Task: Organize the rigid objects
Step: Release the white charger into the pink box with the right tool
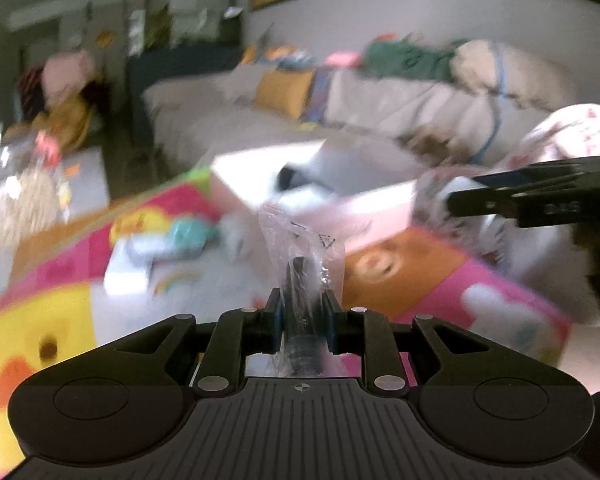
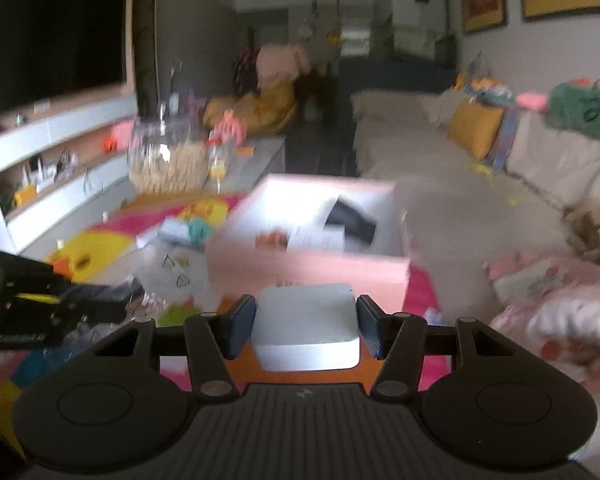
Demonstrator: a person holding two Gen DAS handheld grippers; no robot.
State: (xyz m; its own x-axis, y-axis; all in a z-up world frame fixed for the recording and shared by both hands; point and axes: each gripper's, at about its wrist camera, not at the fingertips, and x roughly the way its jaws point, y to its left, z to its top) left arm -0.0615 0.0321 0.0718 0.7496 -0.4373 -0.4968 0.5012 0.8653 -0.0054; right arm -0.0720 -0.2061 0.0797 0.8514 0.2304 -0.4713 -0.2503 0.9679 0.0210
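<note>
1. Left gripper (image 1: pixel 303 312): clenched on a dark, slim item sealed in a clear plastic bag (image 1: pixel 302 248), at lower centre of the left wrist view. The pads press the bag on both sides; the loose upper end stands free above them.
2. Right gripper (image 2: pixel 306 326): its pads sit against the two sides of a flat white box (image 2: pixel 306 326), lower centre of the right wrist view. The box appears held and off the mat.
3. Pink box (image 2: pixel 308 236): open, mid-frame just beyond the white box, on a bright play mat (image 1: pixel 40 332). It already holds a dark item and papers. Judged the likely place for both held items.
4. Risk: the plastic bag is slick and crumpled; the item could slide inside it or slip down out of the grip.
5. Risk: the white box is gripped on smooth faces near its back end; a tilt could let it rotate or drop.
6. Risk: both grippers are close together; the left one shows at the lower left of the right view. Converging on the pink box could make them collide.
7. Both views are blurred; fine contact is uncertain.
</note>
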